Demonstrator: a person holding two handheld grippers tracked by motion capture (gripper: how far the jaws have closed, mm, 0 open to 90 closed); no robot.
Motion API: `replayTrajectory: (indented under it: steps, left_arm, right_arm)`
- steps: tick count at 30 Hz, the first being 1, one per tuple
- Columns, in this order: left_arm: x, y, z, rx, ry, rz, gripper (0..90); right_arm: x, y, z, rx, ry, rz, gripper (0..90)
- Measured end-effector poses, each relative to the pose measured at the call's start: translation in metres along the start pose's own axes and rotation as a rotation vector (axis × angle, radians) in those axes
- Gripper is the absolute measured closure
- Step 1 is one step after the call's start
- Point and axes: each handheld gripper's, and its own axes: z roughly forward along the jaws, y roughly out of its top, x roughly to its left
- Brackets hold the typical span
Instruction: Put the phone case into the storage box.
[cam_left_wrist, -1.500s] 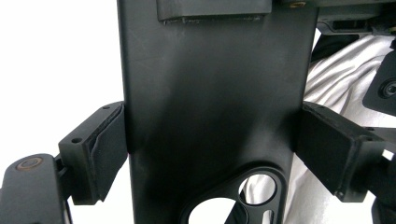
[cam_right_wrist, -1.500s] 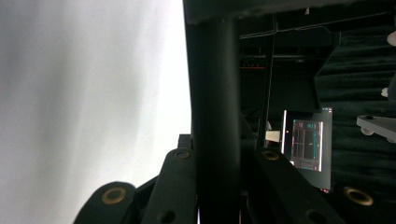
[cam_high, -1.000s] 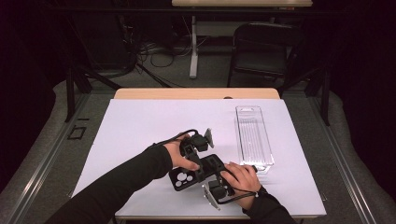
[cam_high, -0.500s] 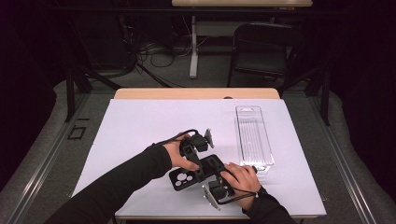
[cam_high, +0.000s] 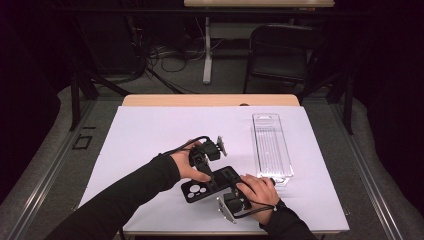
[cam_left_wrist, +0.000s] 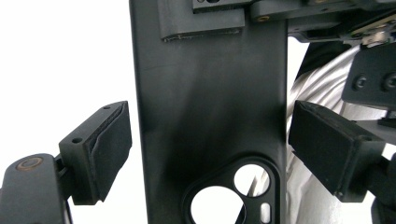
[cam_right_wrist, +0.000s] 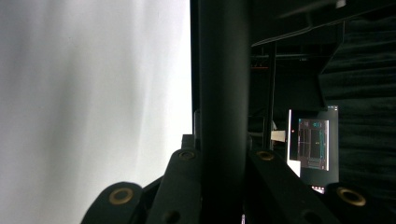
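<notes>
We held the case (cam_high: 210, 183) low on the table in the right gripper (cam_high: 239, 192), clamped edgewise. Our left gripper (cam_left_wrist: 205, 140) straddled it, jaws apart; closing squarely seemed next.

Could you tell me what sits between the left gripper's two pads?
The black phone case stands between the left gripper's pads in the left gripper view, pads apart from its edges.

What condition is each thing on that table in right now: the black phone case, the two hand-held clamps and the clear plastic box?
Black phone case: lifted off the table, back side up, camera cutout empty.
Right gripper: jaws shut on the case's edge.
Left gripper: jaws open, astride the case, pads not touching it.
Clear plastic tray: flat on the table, empty, apart from both hands.
</notes>
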Motion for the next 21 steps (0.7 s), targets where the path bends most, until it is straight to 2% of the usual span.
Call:
replayTrajectory:
  steps: [3, 7, 12, 18, 21]
  left_arm:
    - [0.003, -0.006, -0.007, -0.026, 0.006, -0.002, 14.2]
    - [0.009, -0.017, -0.015, -0.074, 0.001, -0.028, 15.4]
    - [0.019, -0.033, -0.021, -0.127, 0.007, -0.062, 15.9]
    - [0.03, -0.051, -0.028, -0.194, -0.01, -0.106, 16.2]
    - [0.035, -0.058, -0.03, -0.219, -0.012, -0.121, 16.6]
  right_arm:
    - [0.0, 0.0, 0.0, 0.001, 0.005, 0.007, 87.9]
    - [-0.001, -0.001, 0.001, 0.007, 0.011, 0.015, 87.9]
    - [-0.001, -0.001, 0.001, 0.0, 0.019, 0.074, 87.9]
    - [-0.002, -0.001, 0.0, 0.0, 0.049, 0.09, 87.9]
    - [-0.004, -0.001, -0.001, -0.013, 0.061, 0.122, 87.9]
